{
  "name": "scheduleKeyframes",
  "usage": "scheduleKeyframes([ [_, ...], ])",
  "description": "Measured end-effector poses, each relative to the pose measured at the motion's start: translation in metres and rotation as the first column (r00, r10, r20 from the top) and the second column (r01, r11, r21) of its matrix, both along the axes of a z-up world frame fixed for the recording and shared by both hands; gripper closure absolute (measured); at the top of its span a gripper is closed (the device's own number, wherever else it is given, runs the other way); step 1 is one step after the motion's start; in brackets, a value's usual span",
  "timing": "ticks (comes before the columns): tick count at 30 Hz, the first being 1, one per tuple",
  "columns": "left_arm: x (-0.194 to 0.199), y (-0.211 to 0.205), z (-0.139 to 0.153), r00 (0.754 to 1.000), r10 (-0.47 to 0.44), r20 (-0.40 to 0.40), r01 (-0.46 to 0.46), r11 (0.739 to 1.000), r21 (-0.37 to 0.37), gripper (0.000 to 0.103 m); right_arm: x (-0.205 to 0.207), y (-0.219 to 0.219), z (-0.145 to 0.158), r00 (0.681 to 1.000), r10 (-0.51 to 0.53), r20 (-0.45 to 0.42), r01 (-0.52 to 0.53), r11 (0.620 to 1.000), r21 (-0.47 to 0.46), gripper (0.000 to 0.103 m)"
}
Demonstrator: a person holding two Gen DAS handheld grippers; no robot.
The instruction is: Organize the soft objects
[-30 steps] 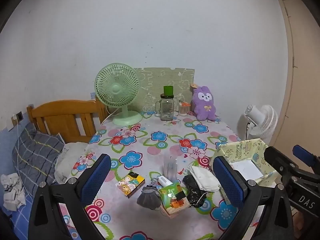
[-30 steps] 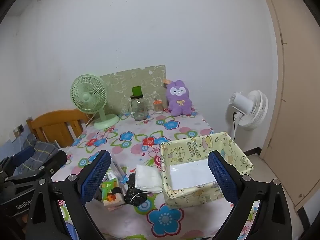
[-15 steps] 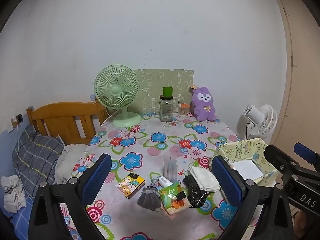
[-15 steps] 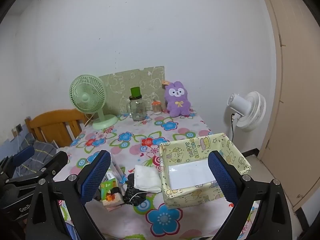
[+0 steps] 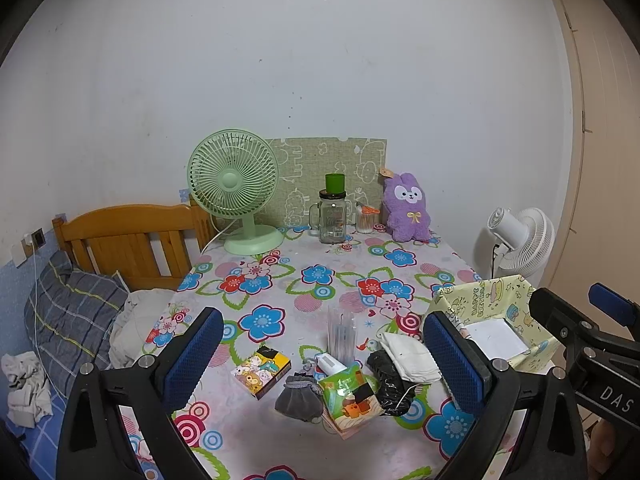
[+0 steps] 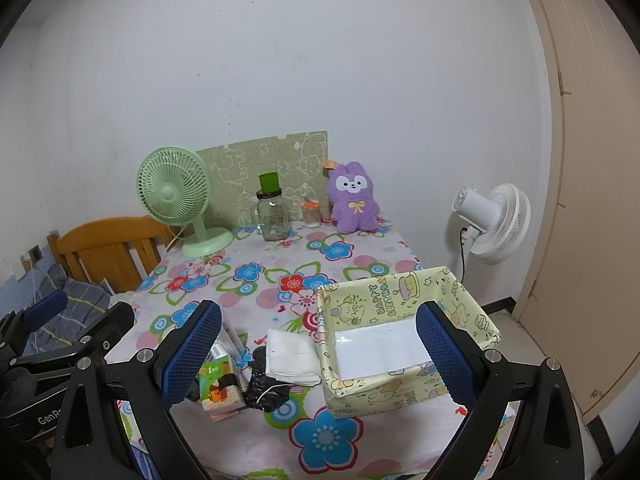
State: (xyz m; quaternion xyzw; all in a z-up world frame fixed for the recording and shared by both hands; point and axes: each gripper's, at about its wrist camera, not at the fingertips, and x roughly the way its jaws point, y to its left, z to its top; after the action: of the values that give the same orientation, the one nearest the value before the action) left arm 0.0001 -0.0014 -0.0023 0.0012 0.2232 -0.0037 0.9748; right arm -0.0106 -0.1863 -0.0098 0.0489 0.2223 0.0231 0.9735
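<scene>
A pile of small things lies near the table's front edge: a grey drawstring pouch (image 5: 298,395), a green tissue pack (image 5: 348,394) (image 6: 220,384), a black crumpled bag (image 5: 386,380) (image 6: 264,384), a folded white cloth (image 5: 410,358) (image 6: 292,354) and a small picture box (image 5: 262,371). A yellow patterned box (image 6: 404,308) (image 5: 494,308) stands open at the right. A purple plush rabbit (image 5: 406,208) (image 6: 354,200) sits at the back. My left gripper (image 5: 324,360) and right gripper (image 6: 318,354) are both open and empty, held above the front edge.
A green desk fan (image 5: 236,188), a glass jar with green lid (image 5: 332,216) and a small cotton-swab jar (image 5: 366,220) stand at the back by a green mat. A white floor fan (image 6: 492,224) stands right of the table. A wooden headboard (image 5: 128,236) and bedding are left.
Both grippers have shifted slightly back and up; the view of the table has barely changed. Nothing on the table has moved.
</scene>
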Motion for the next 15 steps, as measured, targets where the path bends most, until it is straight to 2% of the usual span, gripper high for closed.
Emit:
scheduleKeyframes([
  [15, 0.0, -0.0008, -0.0002, 1.0, 0.001, 0.0, -0.001, 1.0, 0.001, 0.002, -0.0001, 0.0006, 0.0002, 1.0, -0.001, 0.002, 0.001, 1.0, -0.002, 0.004],
])
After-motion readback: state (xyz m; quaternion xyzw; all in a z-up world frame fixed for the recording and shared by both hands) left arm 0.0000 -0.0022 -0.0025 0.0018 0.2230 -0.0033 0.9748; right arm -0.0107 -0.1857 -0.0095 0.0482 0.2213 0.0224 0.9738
